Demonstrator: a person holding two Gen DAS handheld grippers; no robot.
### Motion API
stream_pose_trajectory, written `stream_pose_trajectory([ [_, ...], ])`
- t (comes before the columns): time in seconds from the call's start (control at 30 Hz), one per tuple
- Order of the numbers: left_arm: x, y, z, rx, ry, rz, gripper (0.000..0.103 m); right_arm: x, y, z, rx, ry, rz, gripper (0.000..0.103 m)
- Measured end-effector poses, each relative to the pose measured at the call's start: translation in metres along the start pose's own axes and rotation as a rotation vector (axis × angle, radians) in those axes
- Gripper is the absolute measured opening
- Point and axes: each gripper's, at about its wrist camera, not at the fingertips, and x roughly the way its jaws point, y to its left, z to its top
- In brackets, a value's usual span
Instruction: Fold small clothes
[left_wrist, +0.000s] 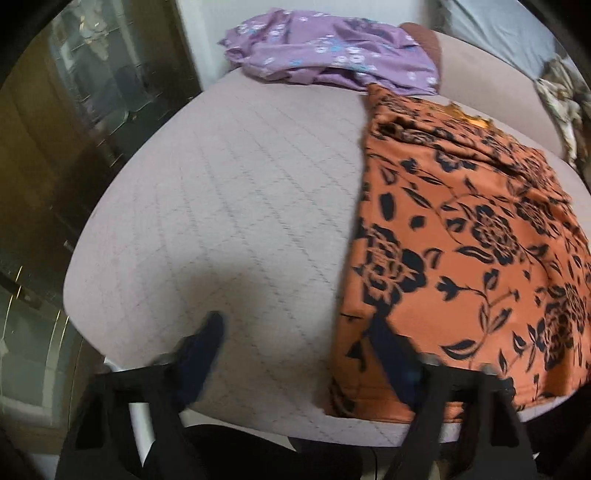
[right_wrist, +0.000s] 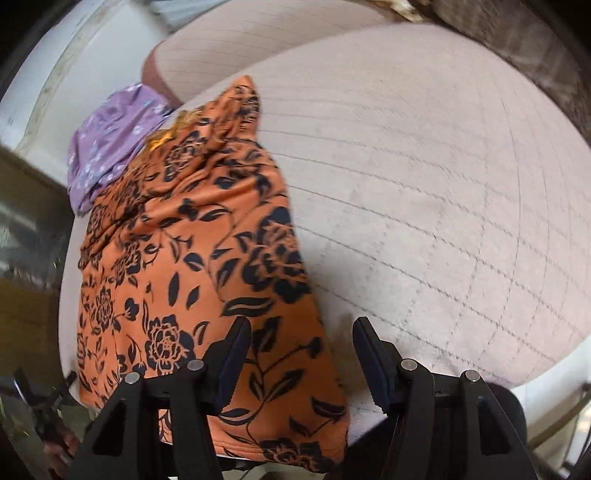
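Note:
An orange garment with black flowers (left_wrist: 472, 236) lies spread on the pale quilted cushion (left_wrist: 229, 192), reaching its front edge. My left gripper (left_wrist: 295, 332) is open above the garment's left edge; its right finger (left_wrist: 391, 354) is over the cloth, its left finger (left_wrist: 203, 347) over bare cushion. In the right wrist view the garment (right_wrist: 192, 251) lies at left. My right gripper (right_wrist: 301, 343) is open and straddles the garment's right edge near the front corner. Neither gripper holds anything.
A purple floral garment (left_wrist: 325, 51) lies crumpled at the back of the cushion, also in the right wrist view (right_wrist: 110, 140). A backrest cushion (left_wrist: 491, 85) rises behind. Glass-fronted furniture (left_wrist: 74, 129) stands at left. Bare cushion (right_wrist: 424, 184) stretches right of the orange garment.

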Motion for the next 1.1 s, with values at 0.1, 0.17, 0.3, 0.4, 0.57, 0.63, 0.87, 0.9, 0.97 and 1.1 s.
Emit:
stream_pose_trajectory([
  [0.1,0.005,-0.007,-0.001,0.014,0.031,-0.066,0.027,0.007,-0.005,-0.001,0.031,0.029,0.015,0.061],
  [0.17,0.007,-0.008,-0.001,0.001,0.041,-0.096,0.025,0.014,-0.005,-0.005,0.034,0.059,-0.003,0.061],
  [0.3,0.012,-0.010,-0.003,0.005,0.079,-0.154,0.028,0.015,0.004,-0.011,-0.022,0.063,-0.046,0.062],
  [0.4,0.014,-0.008,-0.005,0.003,0.090,-0.142,0.048,0.019,0.013,-0.017,-0.056,0.107,-0.052,0.060],
  [0.57,0.016,-0.003,-0.007,-0.027,0.106,-0.189,0.055,0.019,0.026,-0.037,-0.123,0.147,-0.052,0.035],
  [0.63,0.014,-0.005,-0.007,-0.019,0.104,-0.205,0.053,0.018,0.028,-0.043,-0.146,0.132,-0.058,0.019],
  [0.87,0.005,-0.016,-0.011,0.043,0.077,-0.209,0.028,0.006,0.030,-0.048,-0.135,0.110,0.018,0.009],
  [0.9,0.006,-0.019,-0.012,0.057,0.081,-0.197,0.038,0.009,0.030,-0.049,-0.135,0.122,0.005,0.009],
  [0.97,0.009,-0.021,-0.013,0.059,0.095,-0.147,0.071,0.011,0.028,-0.047,-0.135,0.130,0.006,0.012],
  [1.1,0.010,-0.016,-0.015,0.006,0.119,-0.197,0.082,0.011,0.029,-0.045,-0.136,0.145,0.007,0.012],
])
